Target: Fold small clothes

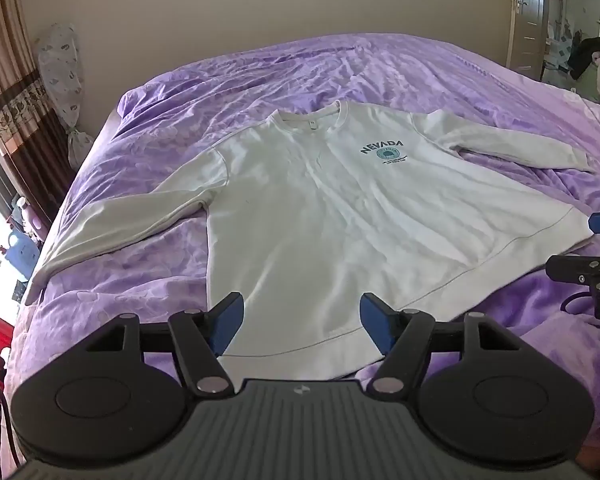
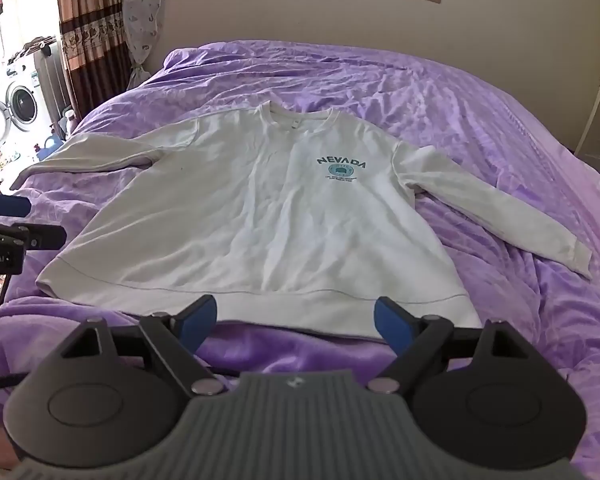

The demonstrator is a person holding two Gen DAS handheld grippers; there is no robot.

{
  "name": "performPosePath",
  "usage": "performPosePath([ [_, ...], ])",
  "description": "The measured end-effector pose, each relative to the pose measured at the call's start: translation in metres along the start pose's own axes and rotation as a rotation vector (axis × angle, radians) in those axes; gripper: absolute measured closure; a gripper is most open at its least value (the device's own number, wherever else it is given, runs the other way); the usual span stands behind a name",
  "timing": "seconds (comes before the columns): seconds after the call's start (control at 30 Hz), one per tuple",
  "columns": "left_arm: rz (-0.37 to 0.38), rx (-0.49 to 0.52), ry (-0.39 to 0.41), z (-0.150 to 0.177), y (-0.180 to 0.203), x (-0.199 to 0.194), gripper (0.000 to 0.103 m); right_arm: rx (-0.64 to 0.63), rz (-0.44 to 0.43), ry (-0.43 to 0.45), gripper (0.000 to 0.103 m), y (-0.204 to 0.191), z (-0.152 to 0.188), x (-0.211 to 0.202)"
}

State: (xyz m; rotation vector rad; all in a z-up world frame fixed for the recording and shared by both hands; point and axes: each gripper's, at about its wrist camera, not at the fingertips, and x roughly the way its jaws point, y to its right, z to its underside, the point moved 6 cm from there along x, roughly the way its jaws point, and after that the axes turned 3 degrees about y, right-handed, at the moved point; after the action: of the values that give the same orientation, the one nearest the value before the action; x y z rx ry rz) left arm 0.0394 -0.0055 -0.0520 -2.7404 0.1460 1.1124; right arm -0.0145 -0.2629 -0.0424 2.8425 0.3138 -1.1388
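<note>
Lying flat and face up on the purple bedspread [image 1: 380, 72], a white long-sleeved sweatshirt [image 1: 332, 216] was spread out with its collar toward the wall and its ribbed hem toward the cameras. A teal "NEVADA" print [image 1: 381, 148] sat on the chest. Both sleeves were stretched outward, one reaching toward the curtain [image 1: 8, 80] side of the bed, the other angling toward the side nearer the door [image 1: 528, 16]. The left gripper [image 1: 302, 314] hovered over the hem with its blue-padded fingers spread well apart, gripping nothing. The right gripper [image 2: 296, 320] hung just short of the hem's edge, above the bedspread, its fingers likewise wide apart and holding nothing. From the left wrist view the right gripper's tips showed at the frame's right edge, close to the hem's corner; from the right wrist view the left gripper's tips showed at the frame's left edge near the opposite corner. A washing machine [image 2: 18, 100] stood beyond the curtain, and a patterned cloth bundle [image 2: 142, 20] stood in the corner beside the bed.
</note>
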Motion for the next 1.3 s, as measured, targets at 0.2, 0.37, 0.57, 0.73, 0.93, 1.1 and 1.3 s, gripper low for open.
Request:
performPosePath([
  [0.2,0.002,0.001,-0.001,0.0,-0.0007,-0.0004,0.025,-0.007,0.001,-0.01,0.021,-0.0026,0.0002,0.0029],
  [0.37,0.002,0.0,-0.001,-0.0002,-0.0011,-0.0004,0.025,-0.006,0.003,-0.012,0.021,-0.0022,-0.0001,0.0026],
  [0.57,0.002,-0.003,-0.003,0.0006,-0.0009,0.0006,0.025,-0.007,0.003,-0.012,0.021,-0.0017,0.0006,0.0032],
  [0.73,0.003,-0.003,-0.003,0.001,-0.0007,0.0013,0.025,-0.008,0.003,-0.014,0.021,0.0001,0.0012,0.0033],
  [0.93,0.004,-0.003,-0.004,0.0011,-0.0009,0.0013,0.025,-0.008,0.004,-0.015,0.021,-0.0004,0.0011,0.0033],
  [1.1,0.003,-0.003,-0.005,0.0015,-0.0006,0.0019,0.025,-0.007,0.005,-0.018,0.021,0.0004,0.0015,0.0047],
  [1.3,0.004,-0.005,-0.007,0.0019,-0.0008,0.0023,0.024,-0.009,0.006,-0.019,0.021,0.0008,0.0022,0.0047],
])
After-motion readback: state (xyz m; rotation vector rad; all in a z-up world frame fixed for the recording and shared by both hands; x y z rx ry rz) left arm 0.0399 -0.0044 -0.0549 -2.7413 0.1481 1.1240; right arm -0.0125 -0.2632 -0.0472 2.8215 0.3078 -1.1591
